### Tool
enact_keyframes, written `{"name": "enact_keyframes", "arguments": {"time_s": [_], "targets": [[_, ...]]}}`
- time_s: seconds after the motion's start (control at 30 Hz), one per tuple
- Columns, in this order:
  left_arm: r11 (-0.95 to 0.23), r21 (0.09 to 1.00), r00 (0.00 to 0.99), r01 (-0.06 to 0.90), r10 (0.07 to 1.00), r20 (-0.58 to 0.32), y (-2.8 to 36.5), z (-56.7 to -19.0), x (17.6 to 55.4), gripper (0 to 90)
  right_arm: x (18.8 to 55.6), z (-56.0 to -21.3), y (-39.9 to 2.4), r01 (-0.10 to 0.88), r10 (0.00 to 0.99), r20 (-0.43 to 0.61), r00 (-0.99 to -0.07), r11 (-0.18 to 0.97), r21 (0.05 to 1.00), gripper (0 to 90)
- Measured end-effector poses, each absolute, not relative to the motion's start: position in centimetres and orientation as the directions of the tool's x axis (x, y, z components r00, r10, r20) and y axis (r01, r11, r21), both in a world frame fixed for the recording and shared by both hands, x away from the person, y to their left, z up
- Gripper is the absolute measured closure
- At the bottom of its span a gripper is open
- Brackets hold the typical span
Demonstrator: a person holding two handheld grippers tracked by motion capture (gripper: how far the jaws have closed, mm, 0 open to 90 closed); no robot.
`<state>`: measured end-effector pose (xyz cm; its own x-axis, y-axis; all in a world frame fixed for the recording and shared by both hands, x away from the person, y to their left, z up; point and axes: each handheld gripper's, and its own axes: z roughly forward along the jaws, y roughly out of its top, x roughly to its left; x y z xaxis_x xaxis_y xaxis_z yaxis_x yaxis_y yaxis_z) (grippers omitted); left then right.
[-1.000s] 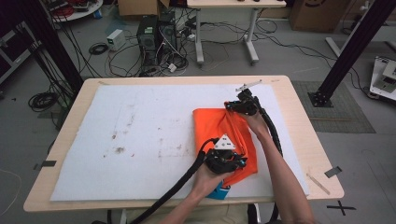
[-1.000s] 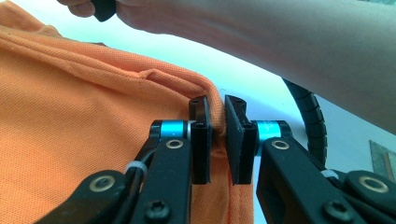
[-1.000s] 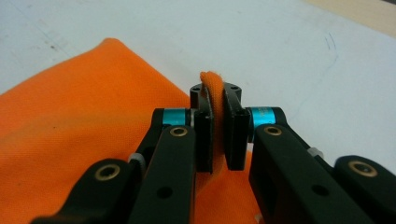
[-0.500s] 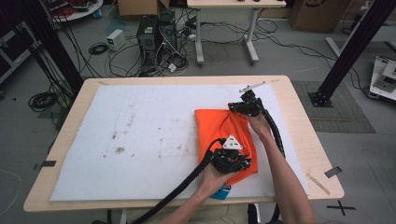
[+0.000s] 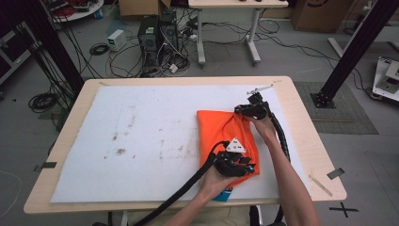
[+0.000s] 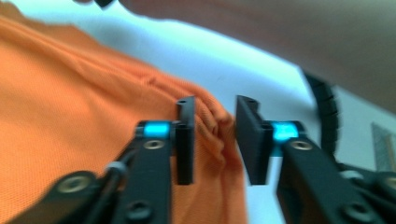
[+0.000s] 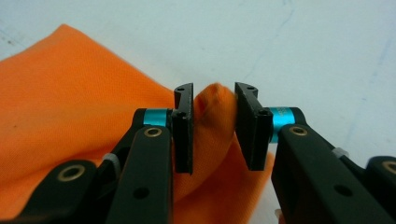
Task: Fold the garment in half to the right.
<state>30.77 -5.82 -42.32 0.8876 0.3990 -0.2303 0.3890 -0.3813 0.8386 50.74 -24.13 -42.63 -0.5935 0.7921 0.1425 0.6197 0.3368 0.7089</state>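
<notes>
Both grippers' jaws have just been opening, each with a fold of the bright orange knit cloth (image 5: 226, 136) between loosened pads. The left gripper (image 6: 212, 140) stands at the cloth's five o'clock corner, the right gripper (image 7: 214, 133) at its one o'clock corner. The cloth lies folded on the white stained table mat (image 5: 141, 141), toward three o'clock. To release well, both should lift straight off without dragging folds. A black ribbed cable (image 5: 188, 188) trails nearby.

Blue thing (image 5: 225, 193) at table edge (mostly under left wrist)
</notes>
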Motion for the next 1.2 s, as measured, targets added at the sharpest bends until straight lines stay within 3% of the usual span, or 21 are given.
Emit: {"name": "enact_keyframes", "arguments": {"time_s": [0.2, 0.4, 0.53, 0.6, 0.63, 0.67, 0.7, 0.73, 0.8, 1.03, 1.1, 1.13, 1.2], "targets": [[-0.337, 0.869, 0.889, 0.361, 0.407, -0.211, -3.7, -40.8, 30.5, 61.9, 49.5, -41.7, -25.2, 0.609, 0.798, 0.152, -0.583, 0.304, 0.733, 62.1], [-0.323, 0.887, 0.849, 0.330, 0.512, -0.129, -0.4, -39.8, 31.6, 61.2, 48.1, -40.8, -25.7, 0.612, 0.788, 0.209, -0.580, 0.252, 0.750, 53.5], [-0.301, 0.897, 0.816, 0.324, 0.569, -0.104, 1.2, -39.8, 32.8, 61.1, 47.2, -41.2, -24.8, 0.632, 0.784, 0.187, -0.592, 0.308, 0.711, 51.3], [-0.303, 0.896, 0.807, 0.323, 0.583, -0.094, 1.4, -39.8, 33.1, 61.0, 47.1, -41.5, -24.6, 0.641, 0.783, 0.182, -0.594, 0.324, 0.696, 53.0], [-0.310, 0.895, 0.801, 0.321, 0.593, -0.082, 1.7, -39.9, 33.4, 60.9, 47.0, -42.2, -24.1, 0.653, 0.777, 0.173, -0.605, 0.360, 0.667, 65.6], [-0.320, 0.891, 0.793, 0.323, 0.606, -0.070, 2.2, -40.0, 33.9, 60.9, 47.0, -42.5, -24.0, 0.654, 0.779, 0.161, -0.606, 0.372, 0.658, 70.9], [-0.320, 0.891, 0.793, 0.323, 0.606, -0.070, 2.2, -40.0, 33.9, 60.8, 47.0, -42.5, -24.0, 0.654, 0.779, 0.161, -0.606, 0.372, 0.658, 70.9], [-0.317, 0.891, 0.787, 0.325, 0.613, -0.069, 2.5, -40.1, 34.2, 60.8, 46.6, -42.7, -24.1, 0.654, 0.788, 0.144, -0.599, 0.377, 0.656, 79.7], [-0.308, 0.896, 0.757, 0.320, 0.651, -0.047, 3.2, -40.4, 35.3, 60.9, 46.2, -42.6, -24.6, 0.650, 0.797, 0.139, -0.587, 0.362, 0.668, 83.7], [-0.309, 0.873, 0.714, 0.378, 0.697, -0.062, 3.9, -42.1, 38.2, 66.4, 45.2, -43.1, -26.7, 0.687, 0.822, 0.194, -0.535, 0.289, 0.667, 84.9], [-0.313, 0.858, 0.710, 0.407, 0.700, -0.082, 4.0, -42.8, 38.7, 68.2, 45.1, -43.2, -27.0, 0.702, 0.829, 0.204, -0.521, 0.280, 0.655, 82.9], [-0.320, 0.852, 0.712, 0.414, 0.697, -0.085, 4.0, -43.0, 38.9, 69.1, 45.0, -42.8, -27.1, 0.715, 0.847, 0.194, -0.495, 0.270, 0.645, 75.7], [-0.331, 0.843, 0.706, 0.424, 0.703, -0.079, 3.9, -43.5, 38.9, 69.4, 44.7, -42.1, -26.9, 0.694, 0.857, 0.168, -0.488, 0.264, 0.670, 75.5]]}}
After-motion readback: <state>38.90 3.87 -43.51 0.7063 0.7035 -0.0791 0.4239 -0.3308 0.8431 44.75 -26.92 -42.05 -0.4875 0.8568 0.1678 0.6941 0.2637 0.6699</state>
